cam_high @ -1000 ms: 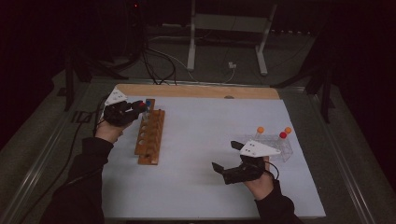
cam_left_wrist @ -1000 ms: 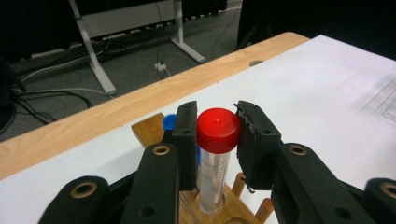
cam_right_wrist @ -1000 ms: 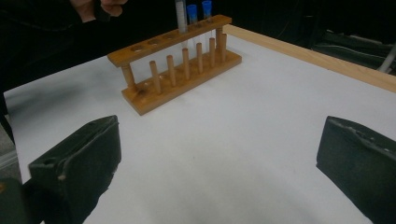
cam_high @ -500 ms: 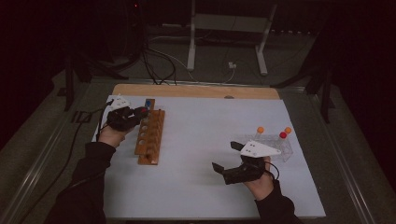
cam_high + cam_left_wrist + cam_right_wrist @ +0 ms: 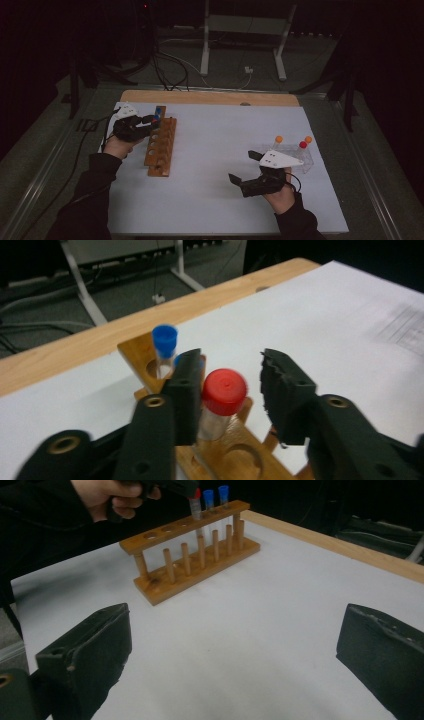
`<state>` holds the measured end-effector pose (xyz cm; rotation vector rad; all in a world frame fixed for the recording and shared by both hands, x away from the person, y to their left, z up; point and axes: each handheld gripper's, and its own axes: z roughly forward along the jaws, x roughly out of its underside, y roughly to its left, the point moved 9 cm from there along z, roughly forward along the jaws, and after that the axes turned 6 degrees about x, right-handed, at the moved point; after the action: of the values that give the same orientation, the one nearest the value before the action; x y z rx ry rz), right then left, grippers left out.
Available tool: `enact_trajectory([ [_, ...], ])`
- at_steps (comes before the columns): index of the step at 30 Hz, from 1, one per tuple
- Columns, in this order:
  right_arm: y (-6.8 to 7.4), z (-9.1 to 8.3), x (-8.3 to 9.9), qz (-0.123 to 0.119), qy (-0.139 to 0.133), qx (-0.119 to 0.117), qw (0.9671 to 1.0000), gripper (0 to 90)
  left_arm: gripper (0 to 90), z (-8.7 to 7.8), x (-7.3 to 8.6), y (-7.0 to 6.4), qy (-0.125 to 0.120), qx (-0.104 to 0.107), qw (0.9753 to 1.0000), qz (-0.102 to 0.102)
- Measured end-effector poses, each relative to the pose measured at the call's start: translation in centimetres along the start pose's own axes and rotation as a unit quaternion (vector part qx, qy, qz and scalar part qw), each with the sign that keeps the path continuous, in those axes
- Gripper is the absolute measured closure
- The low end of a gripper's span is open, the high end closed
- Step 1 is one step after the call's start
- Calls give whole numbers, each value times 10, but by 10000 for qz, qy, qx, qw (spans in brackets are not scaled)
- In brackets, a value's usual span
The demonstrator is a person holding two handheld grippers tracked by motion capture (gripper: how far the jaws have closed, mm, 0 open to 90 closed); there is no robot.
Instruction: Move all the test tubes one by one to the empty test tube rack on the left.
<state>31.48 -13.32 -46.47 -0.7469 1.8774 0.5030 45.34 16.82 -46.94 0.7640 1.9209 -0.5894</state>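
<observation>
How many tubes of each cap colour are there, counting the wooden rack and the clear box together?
Blue-capped tubes: 2, in the wooden rack
Red-capped tubes: 2, one in the rack, one in the clear box
Orange-capped tubes: 2, in the box
Total: 6

Black tongs (image 5: 227, 390), brass screws, black sleeves (image 5: 85, 200)

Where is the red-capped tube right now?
The red-capped tube stands in the wooden rack at the table's left, between the left gripper's open jaws, beside two blue-capped tubes.
</observation>
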Motion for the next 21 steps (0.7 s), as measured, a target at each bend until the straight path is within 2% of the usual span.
enact_trajectory([
  [2,-4,-3,-1,20,-26,54,10000,8,481,-4,-4,-7,-90,68,9999,3],
  [6,-14,-10,-4,32,-77,193,9998,8,388,-10,-9,-26,-141,267,9994,167],
  [8,-23,-16,-5,65,-115,327,9994,8,349,-12,-11,-36,-150,348,9990,233],
  [10,-33,-23,-6,122,-142,459,9988,8,264,-14,-11,-46,-155,462,9985,267],
  [12,-46,-31,-6,171,-167,658,9975,8,174,-15,-11,-57,-153,606,9976,293],
  [15,-65,-44,-4,278,-154,938,9951,8,85,-15,-10,-72,-154,822,9961,277],
  [18,-83,-53,1,360,-107,1223,9918,8,26,-14,-8,-87,-141,1027,9940,338],
  [20,-93,-58,5,460,-79,1262,9909,8,21,-14,-6,-97,-143,1130,9927,408],
  [21,-98,-59,8,462,-19,1387,9892,8,20,-14,-6,-102,-152,1169,9920,441],
])
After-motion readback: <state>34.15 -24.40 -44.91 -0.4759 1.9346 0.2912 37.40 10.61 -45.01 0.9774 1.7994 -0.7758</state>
